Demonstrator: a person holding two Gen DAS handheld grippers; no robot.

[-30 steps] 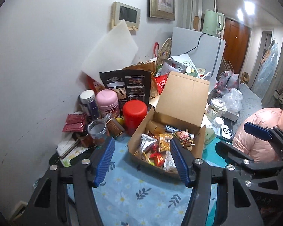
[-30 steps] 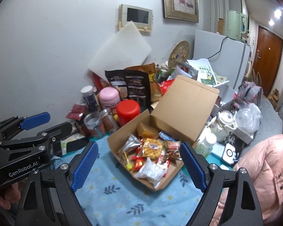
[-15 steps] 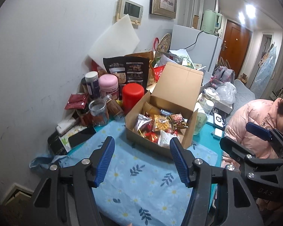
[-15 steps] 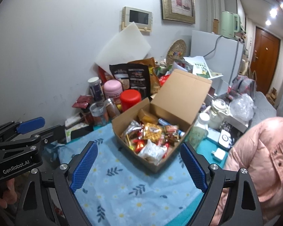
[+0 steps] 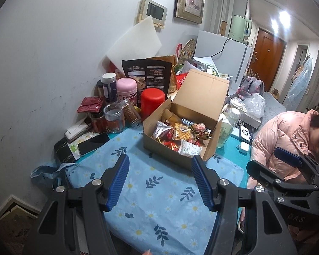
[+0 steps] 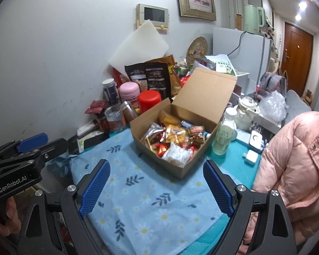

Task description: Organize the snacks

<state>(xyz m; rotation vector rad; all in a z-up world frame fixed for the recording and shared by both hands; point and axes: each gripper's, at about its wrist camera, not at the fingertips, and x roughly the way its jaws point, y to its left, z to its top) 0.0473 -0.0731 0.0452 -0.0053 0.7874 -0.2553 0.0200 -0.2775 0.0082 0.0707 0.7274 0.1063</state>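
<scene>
An open cardboard box stands on a blue flowered cloth, lid flap up. Several wrapped snacks fill it. My left gripper hovers over the cloth on the near side of the box, open, with nothing between its blue pads. My right gripper is also short of the box, open wider and empty. The right wrist view shows a finger of the left gripper at its left edge. One blue pad of the right gripper shows in the left wrist view.
Jars, a red canister, a pink tub and black pouches crowd the wall behind the box. A phone lies left. A bottle, teapot and chargers sit right. A person in a pink jacket sits close right.
Both grippers have drawn back from the box, which now looks smaller and farther away, with more cloth showing in front. Neither jaw gap has changed.
</scene>
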